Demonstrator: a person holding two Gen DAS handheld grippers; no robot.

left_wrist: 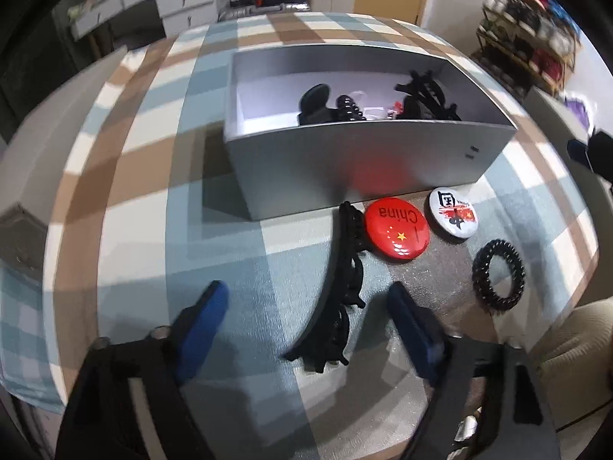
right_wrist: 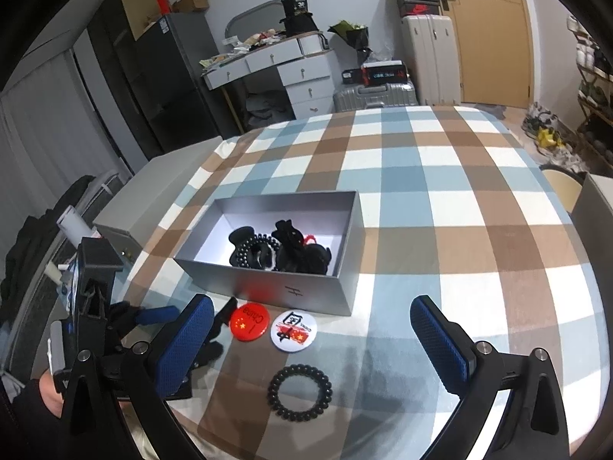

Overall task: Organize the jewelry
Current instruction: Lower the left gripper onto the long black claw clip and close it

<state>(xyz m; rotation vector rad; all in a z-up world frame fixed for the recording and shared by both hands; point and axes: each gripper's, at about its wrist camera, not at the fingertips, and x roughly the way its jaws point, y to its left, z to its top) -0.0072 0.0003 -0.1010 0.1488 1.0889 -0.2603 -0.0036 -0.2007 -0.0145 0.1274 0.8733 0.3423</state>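
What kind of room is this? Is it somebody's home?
Probably a room in someone's home, maybe a bedroom used for storage. A white desk with drawers is piled with clutter, suitcases stand by a wooden door, and shoes fill a rack.

Left gripper (left_wrist: 306, 306) angled down, pads apart; right gripper (right_wrist: 312, 339) seemingly level-tilted, spread wide.
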